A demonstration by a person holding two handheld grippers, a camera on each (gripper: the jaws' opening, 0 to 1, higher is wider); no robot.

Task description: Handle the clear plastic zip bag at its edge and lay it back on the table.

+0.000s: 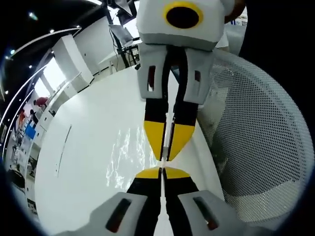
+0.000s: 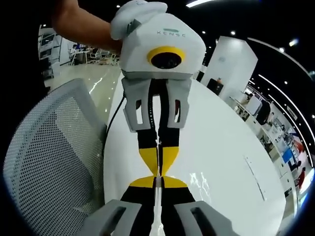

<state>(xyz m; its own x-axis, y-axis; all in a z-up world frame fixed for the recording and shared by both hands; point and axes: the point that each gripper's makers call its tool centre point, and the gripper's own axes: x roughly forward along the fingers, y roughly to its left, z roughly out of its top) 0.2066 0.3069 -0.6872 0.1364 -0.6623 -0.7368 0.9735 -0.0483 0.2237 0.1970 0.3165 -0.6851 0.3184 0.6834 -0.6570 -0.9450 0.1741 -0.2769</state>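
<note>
- Left gripper (image 1: 161, 168): jaws closed together, pinching the edge of the clear plastic zip bag (image 1: 129, 156) above the white table (image 1: 88, 147).
- Right gripper (image 2: 158, 179): jaws closed on the same bag edge, tip to tip with the left one.
- White mesh chair (image 1: 261, 142) stands beside the table.

Bright, sharp centres; ceiling lights (image 2: 199, 3) overhead. Glare patches on white table (image 1: 88, 147), centre. Strong fisheye bending at edges.
</note>
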